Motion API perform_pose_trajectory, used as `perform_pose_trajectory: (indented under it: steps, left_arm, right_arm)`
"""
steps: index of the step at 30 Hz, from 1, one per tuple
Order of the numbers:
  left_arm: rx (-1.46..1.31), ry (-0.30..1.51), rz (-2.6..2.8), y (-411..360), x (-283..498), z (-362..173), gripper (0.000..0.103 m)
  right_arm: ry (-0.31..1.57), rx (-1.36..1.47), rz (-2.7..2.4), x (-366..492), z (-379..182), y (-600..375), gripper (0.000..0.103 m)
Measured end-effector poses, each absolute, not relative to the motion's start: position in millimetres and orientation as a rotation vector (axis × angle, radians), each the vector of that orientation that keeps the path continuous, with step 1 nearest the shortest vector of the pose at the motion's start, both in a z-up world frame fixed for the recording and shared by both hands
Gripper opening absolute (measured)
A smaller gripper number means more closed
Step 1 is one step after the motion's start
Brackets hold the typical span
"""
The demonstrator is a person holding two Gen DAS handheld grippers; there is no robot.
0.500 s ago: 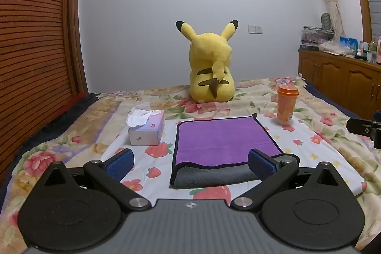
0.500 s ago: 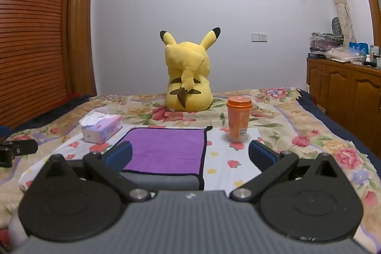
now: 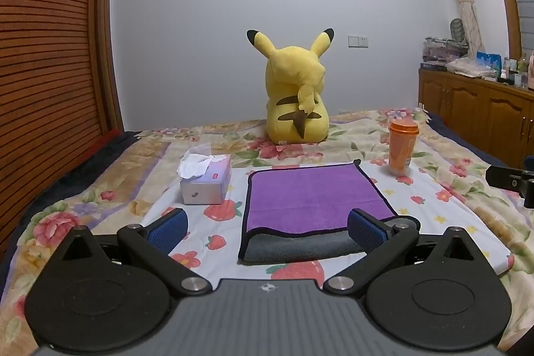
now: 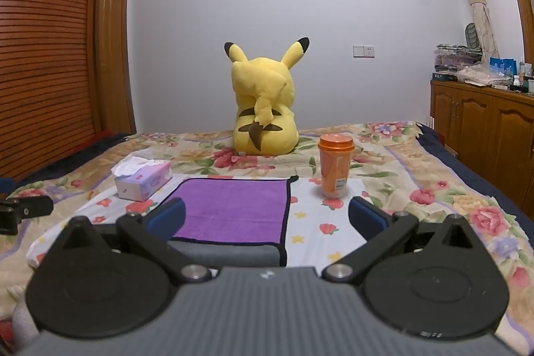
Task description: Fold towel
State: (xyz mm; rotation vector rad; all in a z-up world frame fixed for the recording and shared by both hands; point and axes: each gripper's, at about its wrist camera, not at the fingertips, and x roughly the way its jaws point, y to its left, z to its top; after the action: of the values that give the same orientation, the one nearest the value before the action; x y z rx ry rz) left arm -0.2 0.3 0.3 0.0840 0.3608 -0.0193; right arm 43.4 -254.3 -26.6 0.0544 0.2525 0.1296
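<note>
Lying folded on the flowered bedspread (image 3: 467,216), the fluffy purple towel (image 3: 313,199) shows its grey underside. Both the left gripper (image 3: 267,229) and right gripper (image 4: 267,217) gape wide, empty, near its front edge.

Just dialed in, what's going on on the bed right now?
A person holds two grippers over a floral bedspread, working on a purple towel with black trim. It lies folded over once, its grey underside showing along the near edge. The left gripper and right gripper are both open and hold nothing. A tissue box, an orange lidded cup and a yellow Pikachu plush sit around the towel.
</note>
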Motion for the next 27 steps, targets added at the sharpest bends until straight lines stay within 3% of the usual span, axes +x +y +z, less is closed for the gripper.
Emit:
perform_pose_trajectory:
  steps: [27]
  left_arm:
    - [0.085, 0.36, -0.017, 2.8, 0.2, -2.8, 0.103]
  right_arm:
    - [0.251, 0.055, 0.129, 42.7, -26.2, -254.3, 0.103]
